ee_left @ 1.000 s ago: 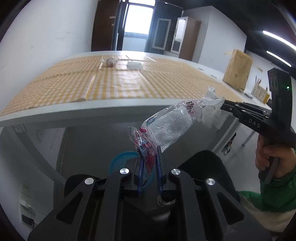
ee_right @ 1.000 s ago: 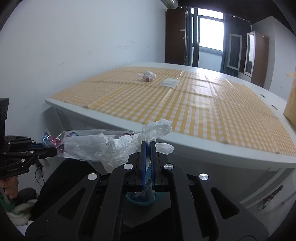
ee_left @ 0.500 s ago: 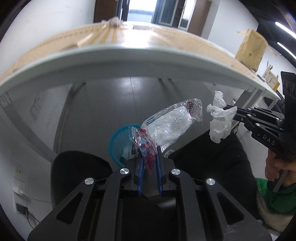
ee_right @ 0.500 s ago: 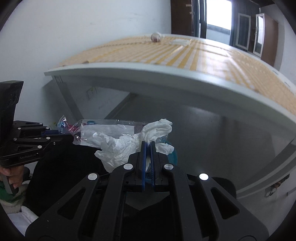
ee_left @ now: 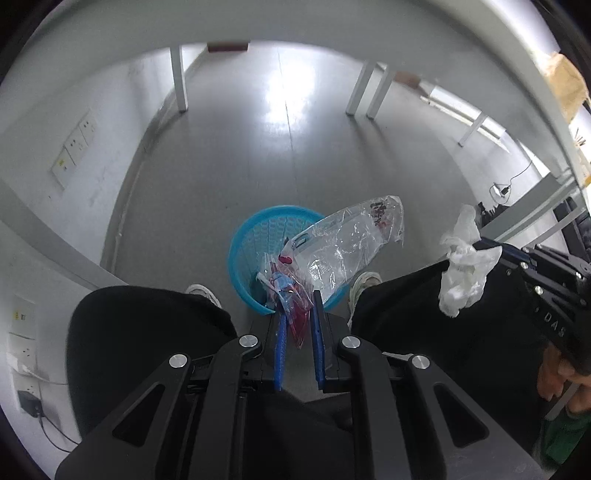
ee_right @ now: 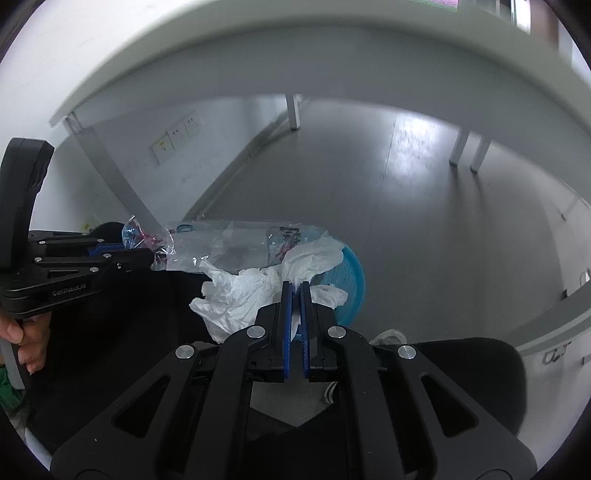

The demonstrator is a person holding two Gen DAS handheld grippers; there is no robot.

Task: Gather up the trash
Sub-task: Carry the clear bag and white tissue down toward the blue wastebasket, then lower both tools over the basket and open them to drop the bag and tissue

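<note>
My left gripper (ee_left: 297, 295) is shut on a clear plastic wrapper (ee_left: 347, 247) with red and blue print and holds it over a blue mesh waste basket (ee_left: 255, 236) on the floor. My right gripper (ee_right: 295, 286) is shut on a crumpled white tissue (ee_right: 240, 291) and holds it beside the basket (ee_right: 351, 280). In the left wrist view the tissue (ee_left: 461, 266) hangs right of the basket. In the right wrist view the wrapper (ee_right: 221, 247) stretches out from the left gripper (ee_right: 147, 254) toward the basket.
The white table's underside and edge (ee_left: 332, 22) arch overhead, with white legs (ee_left: 179, 77) behind the basket. The person's black-trousered knees (ee_left: 147, 321) and shoes (ee_left: 201, 291) flank the basket. Wall sockets (ee_left: 74, 147) sit at the left.
Both grippers have dropped from table height to below the table edge and tilted down. The wrapper and the tissue now hang over and beside the blue basket. Both stay shut.
</note>
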